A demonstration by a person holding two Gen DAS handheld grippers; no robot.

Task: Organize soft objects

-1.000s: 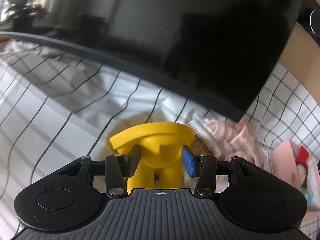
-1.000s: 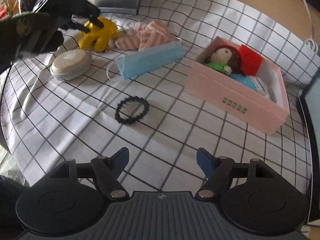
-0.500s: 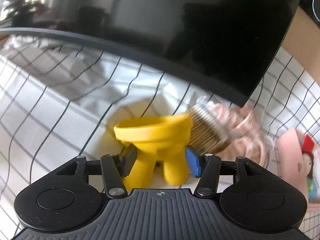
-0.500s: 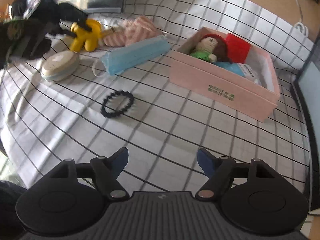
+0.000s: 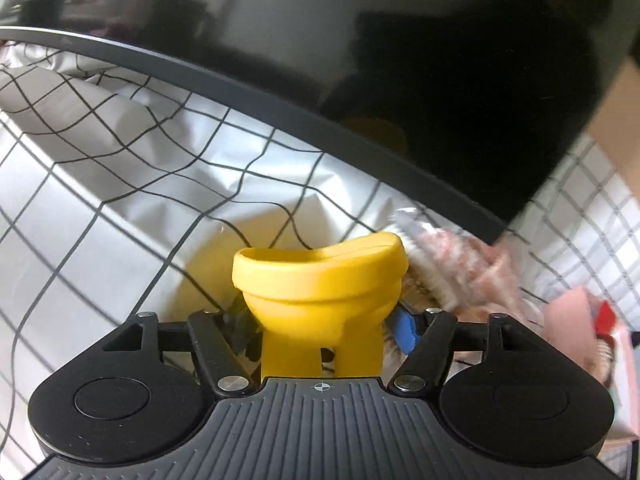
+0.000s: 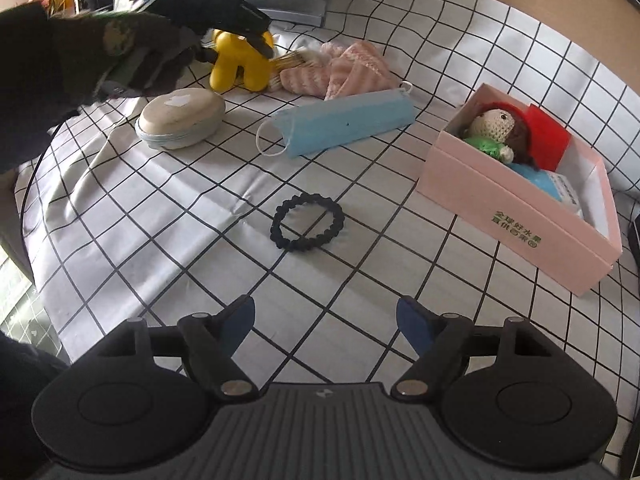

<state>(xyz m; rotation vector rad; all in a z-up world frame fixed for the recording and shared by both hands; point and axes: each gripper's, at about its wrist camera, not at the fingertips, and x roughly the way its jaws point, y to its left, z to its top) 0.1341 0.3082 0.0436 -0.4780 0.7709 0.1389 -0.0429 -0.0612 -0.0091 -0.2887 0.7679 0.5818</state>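
A yellow rubber toy (image 5: 320,280) stands on its stubby legs on the checked cloth (image 5: 120,220), between the jaws of my left gripper (image 5: 322,330). Those jaws are opening, and both pads stand just clear of the toy's legs. The right wrist view shows the same toy (image 6: 240,56) at the far left under a gloved hand (image 6: 120,48). Beside it lie a pink striped cloth (image 6: 348,68) and a blue face mask (image 6: 344,124). My right gripper (image 6: 326,320) hovers open over bare cloth, nothing between its fingers. A pink box (image 6: 520,216) at the right holds a knitted doll (image 6: 496,128).
A dark screen (image 5: 400,60) leans close over the toy at the back. An oval case (image 6: 180,118) and a black bead bracelet (image 6: 307,224) lie on the cloth. A bristle brush (image 6: 288,62) rests against the toy. The box also holds a red block (image 6: 546,140).
My left gripper's jaws have spread apart from the yellow toy, which now stands free on the cloth. My right gripper has stayed open and barely shifted.
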